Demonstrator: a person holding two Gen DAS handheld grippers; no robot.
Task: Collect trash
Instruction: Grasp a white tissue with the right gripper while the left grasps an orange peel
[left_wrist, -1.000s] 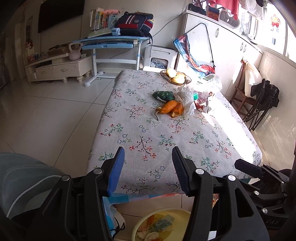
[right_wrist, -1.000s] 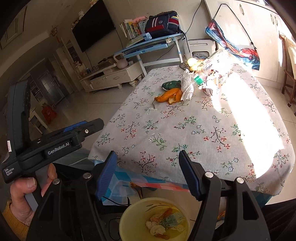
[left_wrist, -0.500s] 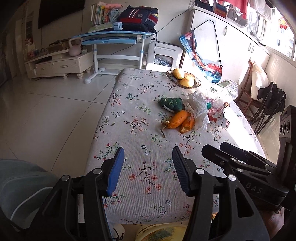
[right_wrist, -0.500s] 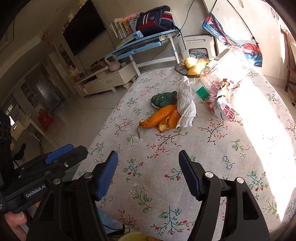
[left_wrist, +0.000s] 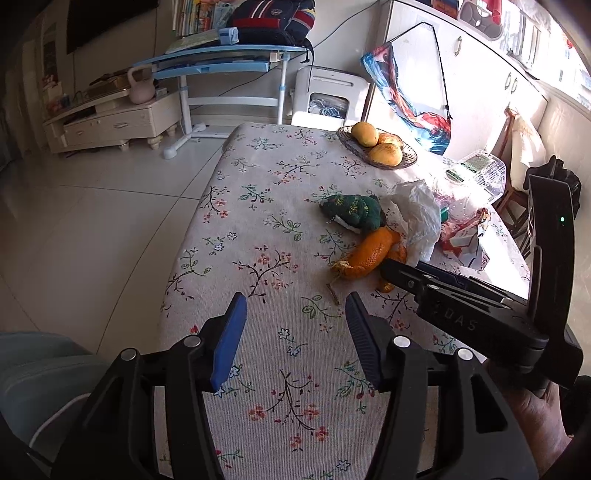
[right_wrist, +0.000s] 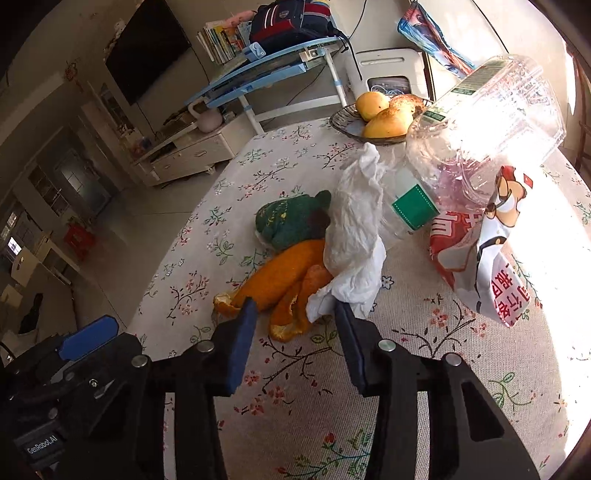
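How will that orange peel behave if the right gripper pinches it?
The orange peel is thin, curled strips, so it will probably flex and feel light. Its lobes look barely joined, so one may tear off. The crumpled tissue overlapping it might drag along.

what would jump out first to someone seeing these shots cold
The heap of trash mid-table: bright orange peel under crumpled white tissue, with a clear plastic bottle and red snack wrapper to their right in glaring sunlight. The right gripper is closing at the peel's near end, not yet pinching it. Behind sits a fruit basket.
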